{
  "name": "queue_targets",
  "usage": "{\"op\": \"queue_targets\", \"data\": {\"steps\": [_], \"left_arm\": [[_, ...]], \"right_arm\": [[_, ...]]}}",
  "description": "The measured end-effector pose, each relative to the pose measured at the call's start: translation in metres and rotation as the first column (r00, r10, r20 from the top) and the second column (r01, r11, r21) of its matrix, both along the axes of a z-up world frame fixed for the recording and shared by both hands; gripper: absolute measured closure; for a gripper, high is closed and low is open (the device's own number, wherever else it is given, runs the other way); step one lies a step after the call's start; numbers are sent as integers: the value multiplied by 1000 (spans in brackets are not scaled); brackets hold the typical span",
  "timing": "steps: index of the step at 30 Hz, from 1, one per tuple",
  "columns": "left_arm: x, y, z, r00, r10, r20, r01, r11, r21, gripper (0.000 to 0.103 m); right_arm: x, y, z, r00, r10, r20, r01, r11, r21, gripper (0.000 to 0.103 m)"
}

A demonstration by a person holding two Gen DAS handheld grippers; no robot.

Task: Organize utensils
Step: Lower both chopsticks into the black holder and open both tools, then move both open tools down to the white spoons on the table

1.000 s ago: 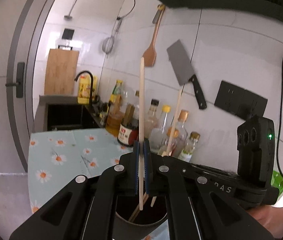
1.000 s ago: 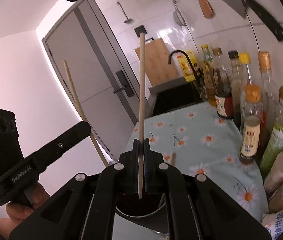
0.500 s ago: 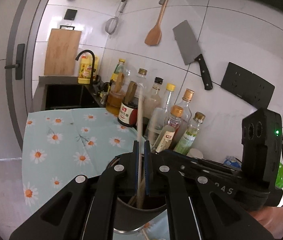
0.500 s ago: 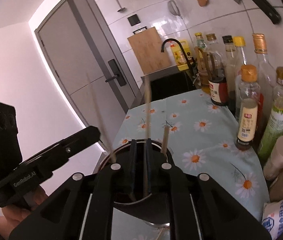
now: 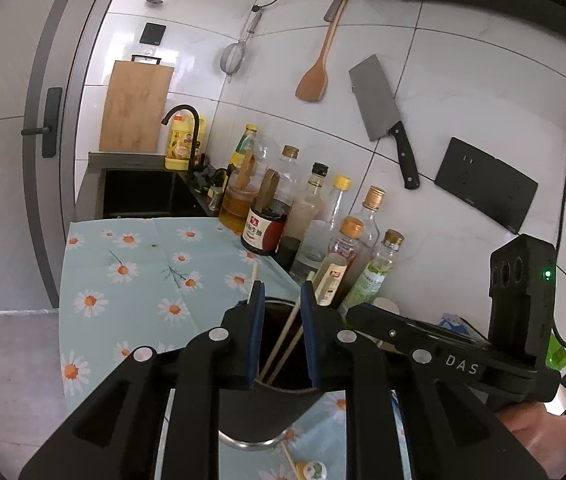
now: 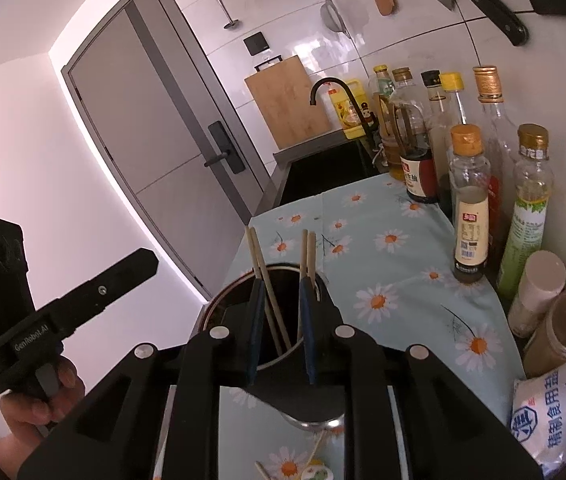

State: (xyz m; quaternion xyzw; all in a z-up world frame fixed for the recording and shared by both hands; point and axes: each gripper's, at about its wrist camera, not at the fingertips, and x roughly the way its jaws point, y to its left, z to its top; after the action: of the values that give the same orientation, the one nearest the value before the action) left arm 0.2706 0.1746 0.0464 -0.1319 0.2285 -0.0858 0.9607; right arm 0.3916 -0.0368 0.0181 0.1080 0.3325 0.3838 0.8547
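Both grippers hang over the same dark round holder [image 6: 239,292], which stands on the desk [image 6: 395,280] with its daisy-patterned cloth. The left gripper [image 5: 281,312] has its blue-padded fingers [image 5: 257,320] released, with a clear gap between them, and they grasp nothing. Through this gap two chopsticks [image 5: 283,340] show inside the holder, leaning to the right. The right gripper [image 6: 281,300] is released in the same way, its fingers [image 6: 307,312] apart and empty. In the right wrist view four chopsticks stand in the holder in two pairs: one pair [image 6: 261,264] leans to the left and the other pair [image 6: 307,252] stands almost upright, and their upper ends rise above the rim. From the left wrist view the body of the right gripper is seen at the right side, held by a hand [image 5: 535,432]. From the right wrist view the left gripper is seen at the left, also held by a hand [image 6: 43,400]. A row of sauce bottles [image 6: 471,200] stands along the tiled wall, near the holder but not touching it. On the wall hang a cleaver [image 5: 383,116] and a wooden spatula [image 5: 317,76]. Near the lower edge of both views one more thin stick [image 5: 289,456] lies on the cloth, close before the holder.
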Motion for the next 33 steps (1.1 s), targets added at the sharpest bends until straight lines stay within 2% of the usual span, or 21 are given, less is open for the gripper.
{"op": "queue_targets", "data": {"steps": [11, 14, 16, 20, 23, 25, 28, 33], "left_arm": [[-32, -9, -6, 997, -64, -51, 63, 998, -29, 85], [-41, -4, -14, 995, -82, -64, 77, 994, -83, 85], [-48, 0, -21, 993, -86, -77, 77, 990, -116, 78], [-56, 3, -35, 987, -108, -120, 90, 985, -150, 78], [-61, 3, -49, 976, -139, -166, 109, 978, -176, 78], [-65, 2, -59, 965, -172, -197, 132, 970, -203, 78], [-67, -2, -77, 935, -243, -259, 178, 952, -250, 78], [-68, -12, -108, 870, -331, -366, 229, 927, -296, 78]], "right_arm": [[-27, -20, 1, 998, 35, -45, -36, 999, -5, 83], [-34, -24, -2, 997, 47, -65, -47, 999, -11, 80], [-39, -29, -7, 994, 52, -97, -53, 999, -5, 80], [-45, -45, -22, 977, 52, -208, -40, 997, 63, 80], [-53, -56, -31, 970, 41, -240, -27, 998, 63, 80], [-56, -64, -41, 960, 34, -278, -16, 998, 68, 80], [-61, -74, -58, 941, 25, -336, -6, 998, 57, 80], [-69, -89, -84, 910, 10, -414, 10, 999, 46, 80]]}}
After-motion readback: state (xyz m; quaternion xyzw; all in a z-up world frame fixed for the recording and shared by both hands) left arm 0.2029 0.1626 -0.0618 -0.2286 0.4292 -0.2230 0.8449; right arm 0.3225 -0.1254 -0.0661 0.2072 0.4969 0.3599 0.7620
